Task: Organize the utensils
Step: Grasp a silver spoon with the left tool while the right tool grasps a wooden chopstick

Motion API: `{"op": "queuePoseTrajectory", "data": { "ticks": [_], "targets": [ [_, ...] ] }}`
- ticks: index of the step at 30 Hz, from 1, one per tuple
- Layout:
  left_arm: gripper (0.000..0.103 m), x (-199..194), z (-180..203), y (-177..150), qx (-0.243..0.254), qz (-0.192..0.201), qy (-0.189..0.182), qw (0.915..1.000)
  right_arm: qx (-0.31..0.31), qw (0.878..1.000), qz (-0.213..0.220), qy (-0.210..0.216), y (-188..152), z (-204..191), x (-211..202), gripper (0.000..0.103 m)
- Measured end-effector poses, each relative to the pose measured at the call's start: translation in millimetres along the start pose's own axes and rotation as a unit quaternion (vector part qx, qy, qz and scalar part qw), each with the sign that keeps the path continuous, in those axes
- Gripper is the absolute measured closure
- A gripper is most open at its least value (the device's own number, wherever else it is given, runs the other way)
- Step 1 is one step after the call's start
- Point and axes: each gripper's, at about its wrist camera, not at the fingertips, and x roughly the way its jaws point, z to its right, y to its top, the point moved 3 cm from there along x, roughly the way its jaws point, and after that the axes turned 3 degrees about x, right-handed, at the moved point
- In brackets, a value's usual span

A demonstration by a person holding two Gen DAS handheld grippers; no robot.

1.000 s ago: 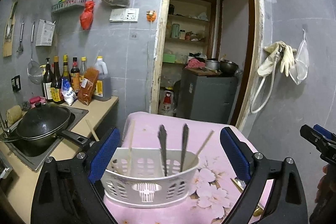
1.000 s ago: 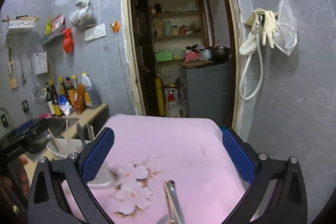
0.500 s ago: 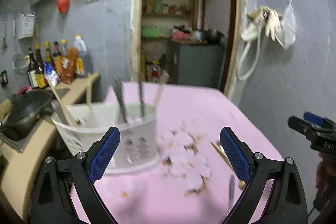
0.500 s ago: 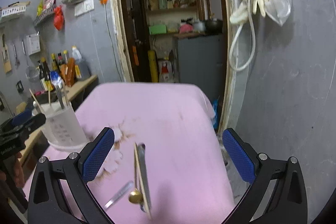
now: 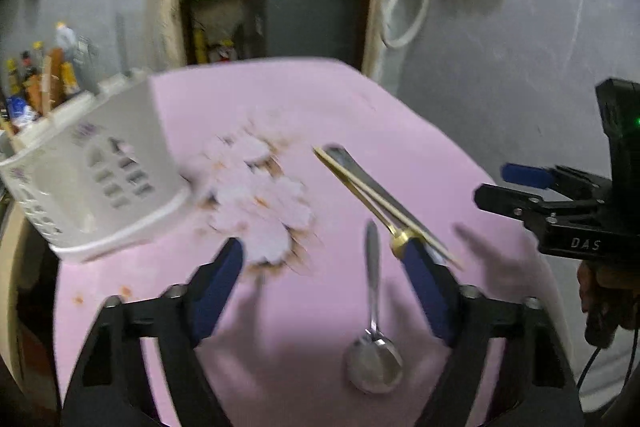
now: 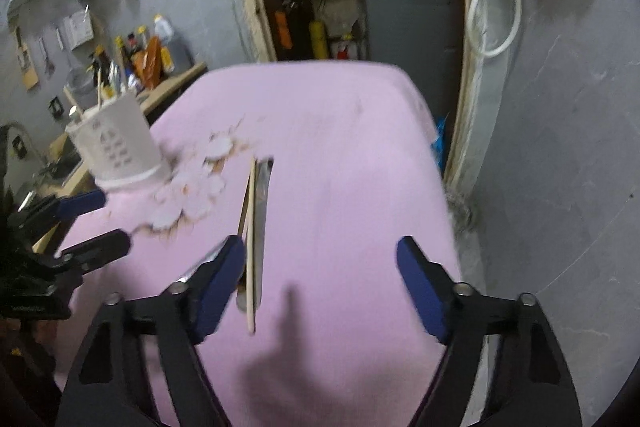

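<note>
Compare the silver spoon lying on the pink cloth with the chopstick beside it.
The silver spoon is shiny metal with a round bowl; the chopstick is a pale, straight, thin stick. The spoon lies alone, nearer the left gripper; the chopstick lies against other long utensils. The spoon points almost straight away from the camera, the chopstick runs diagonally. Both lie flat on the pink cloth, outside the white holder.

We see the white perforated plastic utensil basket (image 5: 92, 179) only as a smear of motion blur. The left gripper's blue-padded finger (image 6: 218, 285) hides part of the silver metal utensil (image 6: 262, 195) beside it.
</note>
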Motion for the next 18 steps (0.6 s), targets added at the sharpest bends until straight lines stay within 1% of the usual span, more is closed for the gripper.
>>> {"op": "queuePoseTrajectory", "data": {
  "ticks": [1, 2, 3, 4, 6, 9, 12, 14, 17, 18],
  "targets": [
    [0.041, 4.8, 3.2, -2.1, 0.006, -0.01, -0.002, 0.9999, -0.001, 1.0, -0.006, 0.007, -3.2, -0.9, 1.3, 0.036],
    [0.049, 9.6, 6.5, -3.7, 0.012, -0.02, -0.004, 0.9997, -0.003, 1.0, -0.012, 0.014, -6.9, -2.6, 2.7, 0.039],
    [0.055, 13.1, 9.4, -4.9, 0.016, -0.026, -0.009, 0.9995, -0.007, 1.0, -0.019, 0.02, -10.0, -5.3, 4.0, 0.044],
    [0.057, 16.7, 12.0, -5.9, 0.018, -0.034, -0.016, 0.9991, -0.012, 0.999, -0.024, 0.024, -13.6, -7.1, 5.2, 0.048],
    [0.067, 23.4, 15.8, -7.5, 0.022, -0.049, -0.027, 0.9982, -0.021, 0.999, -0.032, 0.034, -19.6, -12.6, 6.2, 0.054],
    [0.075, 37.0, 20.9, -12.8, 0.025, -0.081, -0.034, 0.9958, -0.03, 0.998, -0.043, 0.043, -27.2, -17.7, 7.8, 0.059],
    [0.077, 51.5, 20.8, -20.2, 0.029, -0.115, -0.03, 0.9926, -0.034, 0.997, -0.049, 0.047, -29.4, -20.7, 10.3, 0.061],
    [0.076, 56.1, 21.2, -20.8, 0.036, -0.119, -0.021, 0.992, -0.04, 0.997, -0.054, 0.046, -29.9, -21.7, 12.1, 0.061],
    [0.076, 62.2, 24.4, -20.4, 0.042, -0.123, -0.013, 0.9915, -0.055, 0.996, -0.062, 0.036, -28.7, -24.8, 17.2, 0.069],
    [0.077, 64.4, 24.8, -21.0, 0.042, -0.123, -0.012, 0.9914, -0.059, 0.996, -0.064, 0.031, -28.6, -25.6, 19.0, 0.074]
  ]
}}
